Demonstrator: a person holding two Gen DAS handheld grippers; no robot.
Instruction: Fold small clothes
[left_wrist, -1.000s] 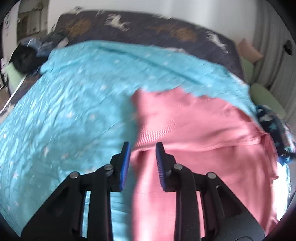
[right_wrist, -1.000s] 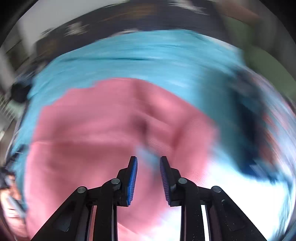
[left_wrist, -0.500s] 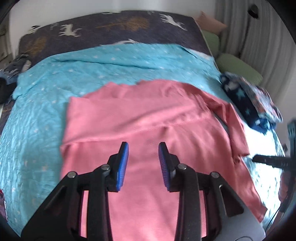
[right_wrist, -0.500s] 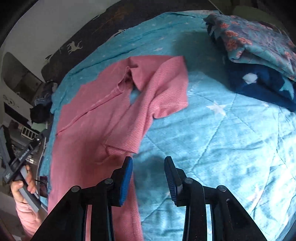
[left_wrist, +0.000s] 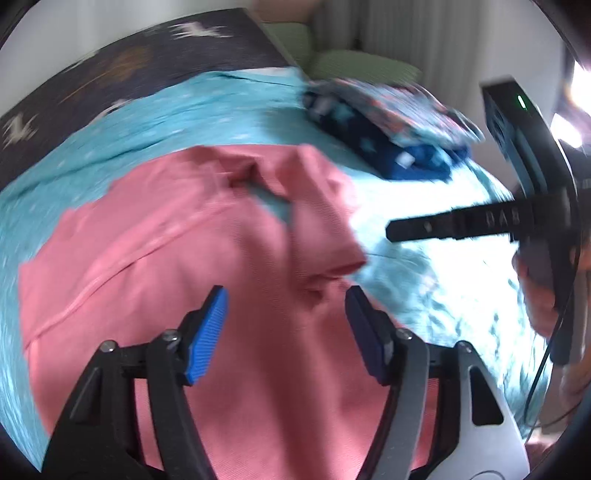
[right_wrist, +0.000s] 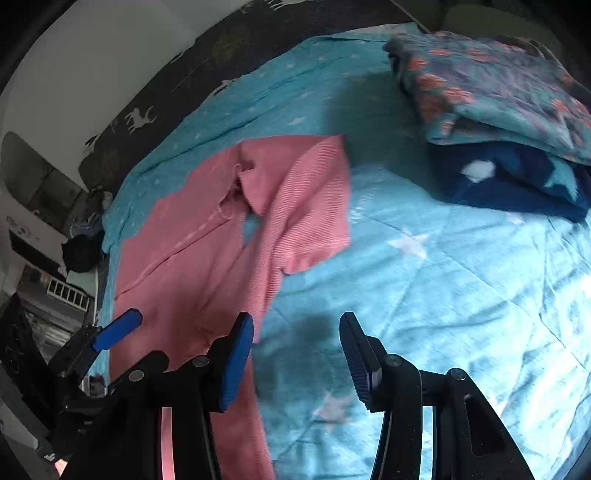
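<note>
**Both grippers spread wide over the pink shirt, nothing pinched yet**

Left gripper (left_wrist: 284, 306) hangs over the body of the pink shirt (left_wrist: 207, 258), jaws spread wide and empty. I've got it aimed at the puckered edge just below the sleeve (left_wrist: 325, 221), so I read this as lining up a pinch on that side seam. Right gripper (right_wrist: 295, 336) is also spread, holding nothing; its left pad sits over the shirt's edge, its right pad over bare blue bedspread (right_wrist: 461, 295), straddling the hem line on purpose, I think, so that closing catches the edge.

Shirt lies flat, mostly spread, collar (right_wrist: 240, 177) away from me, one sleeve sticking out toward the stack of folded clothes (right_wrist: 498, 122), which is well apart from it. Left view is motion-blurred, so exact contact with the fabric I can't tell.

No fold made yet. Next move likely needs both pinches low on the cloth.
</note>
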